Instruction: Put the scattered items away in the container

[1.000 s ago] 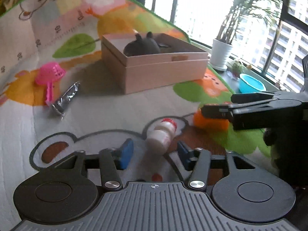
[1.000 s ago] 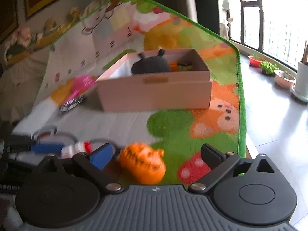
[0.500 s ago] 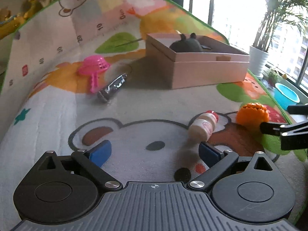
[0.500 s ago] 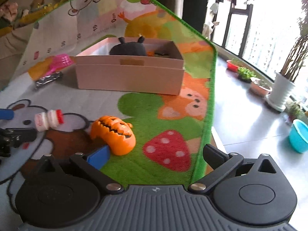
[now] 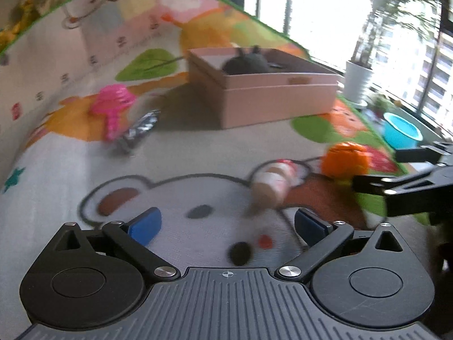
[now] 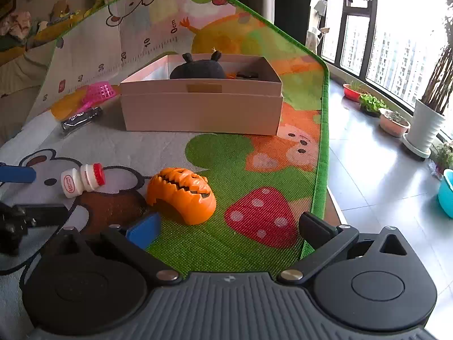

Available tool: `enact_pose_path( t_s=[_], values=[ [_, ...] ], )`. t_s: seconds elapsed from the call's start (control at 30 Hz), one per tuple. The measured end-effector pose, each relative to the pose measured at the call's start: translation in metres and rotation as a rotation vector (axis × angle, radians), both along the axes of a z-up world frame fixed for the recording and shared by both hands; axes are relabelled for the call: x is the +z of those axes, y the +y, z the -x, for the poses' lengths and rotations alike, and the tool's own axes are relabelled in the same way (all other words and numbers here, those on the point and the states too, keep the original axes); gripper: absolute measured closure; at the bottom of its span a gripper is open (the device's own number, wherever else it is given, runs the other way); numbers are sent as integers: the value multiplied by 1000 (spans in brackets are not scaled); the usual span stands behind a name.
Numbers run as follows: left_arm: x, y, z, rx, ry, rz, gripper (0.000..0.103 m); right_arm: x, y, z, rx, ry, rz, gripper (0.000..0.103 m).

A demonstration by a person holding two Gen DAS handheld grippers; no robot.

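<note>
In the cardboard box (image 6: 201, 110): black plush toy (image 6: 198, 69). Pumpkin toy (image 6: 181, 195), small bottle (image 6: 82, 180) on mat; both grippers (image 5: 226, 223) (image 6: 226, 232) spread, empty.

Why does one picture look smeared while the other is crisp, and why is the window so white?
Left wrist view: motion blur smears the small bottle and pink toy; the window is blown out by daylight. Right wrist view: sharp, the pumpkin crisp, though the fisheye lens bends the mat edge.
</note>
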State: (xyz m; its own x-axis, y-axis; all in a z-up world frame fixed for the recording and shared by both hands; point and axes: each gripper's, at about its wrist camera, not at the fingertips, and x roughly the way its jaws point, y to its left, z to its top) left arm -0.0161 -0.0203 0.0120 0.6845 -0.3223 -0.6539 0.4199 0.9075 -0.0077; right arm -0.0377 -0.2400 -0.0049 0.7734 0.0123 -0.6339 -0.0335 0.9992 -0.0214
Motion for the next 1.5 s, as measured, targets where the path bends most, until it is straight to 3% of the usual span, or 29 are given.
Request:
enact_pose_path(
  t_s=[0.17,0.37,0.47,0.6,0.8,0.9,1.0,1.1,1.27,1.37,1.5],
  values=[
    [1,-15,-14,36,-52,-106,1,-1,0,1,2,-7,-6,0],
    [2,-1,-26,127,-84,-194,1,-1,-2,1,11,-4,-15,0],
    [3,10,-29,158,-59,-155,1,-1,-2,0,15,1,-21,0],
    [0,11,-26,133,-38,-90,1,-1,-3,-1,14,12,-29,0],
    [-3,12,-25,132,-26,-57,0,2,-4,-6,28,60,-35,0],
    [-4,16,-27,140,-7,-31,0,2,-2,-4,24,43,-41,0],
    [-4,17,-27,139,-5,-23,0,8,-1,2,66,-3,-115,1],
    [-4,18,-27,139,-5,-21,0,13,11,-3,81,-29,-82,16],
    [-4,19,-27,137,-5,-12,0,10,17,-24,80,21,-101,26],
    [-4,21,-28,136,-4,-5,0,8,23,-24,91,14,-70,43],
    [-4,21,-27,136,-4,-6,0,11,20,-18,64,-5,-58,45]
  ],
)
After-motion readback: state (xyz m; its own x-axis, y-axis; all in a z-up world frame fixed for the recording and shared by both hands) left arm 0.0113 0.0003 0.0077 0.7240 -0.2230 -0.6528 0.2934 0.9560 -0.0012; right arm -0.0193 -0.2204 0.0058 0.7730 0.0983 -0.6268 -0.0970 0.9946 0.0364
